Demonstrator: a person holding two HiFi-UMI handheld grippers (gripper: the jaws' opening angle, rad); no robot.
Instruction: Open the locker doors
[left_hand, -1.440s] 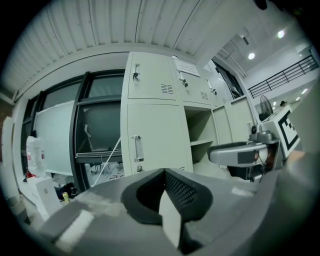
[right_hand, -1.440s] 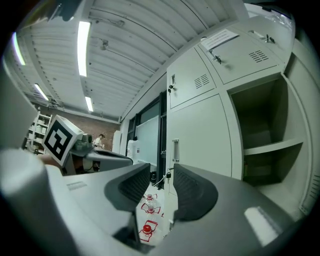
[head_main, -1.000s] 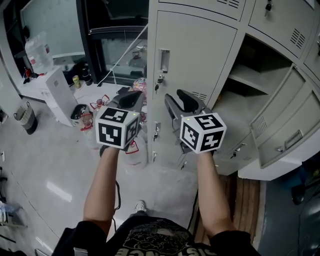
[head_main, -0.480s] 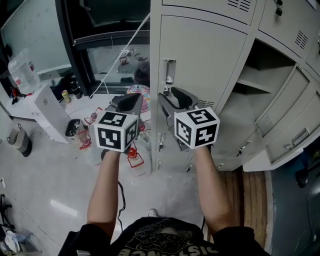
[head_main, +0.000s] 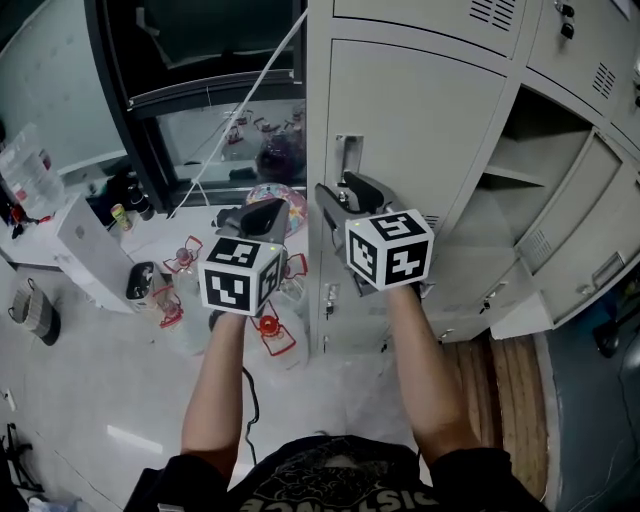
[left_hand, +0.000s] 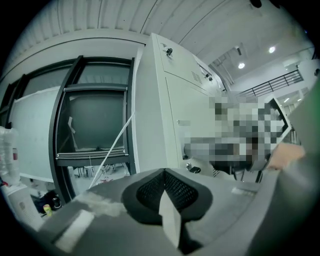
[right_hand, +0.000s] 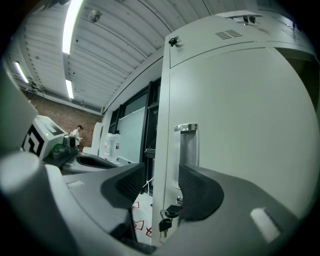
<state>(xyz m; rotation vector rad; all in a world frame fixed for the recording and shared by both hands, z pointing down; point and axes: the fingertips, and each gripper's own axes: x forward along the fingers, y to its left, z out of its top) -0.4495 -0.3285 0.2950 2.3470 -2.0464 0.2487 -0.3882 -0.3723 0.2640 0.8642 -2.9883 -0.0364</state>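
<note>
Right gripper view: the right hand-held gripper (right_hand: 162, 187), jaws just opened wider with nothing between them, faces the handle (right_hand: 186, 150) on the shut door (right_hand: 245, 125) and should pinch it next; the left hand-held gripper (left_hand: 164, 192) is closed.

The right gripper (head_main: 343, 193) and left gripper (head_main: 256, 214) have drawn closer to the closed locker door (head_main: 420, 130), the right now just beside its handle (head_main: 348, 157), its jaws having just been opening with nothing gripped between them.
</note>
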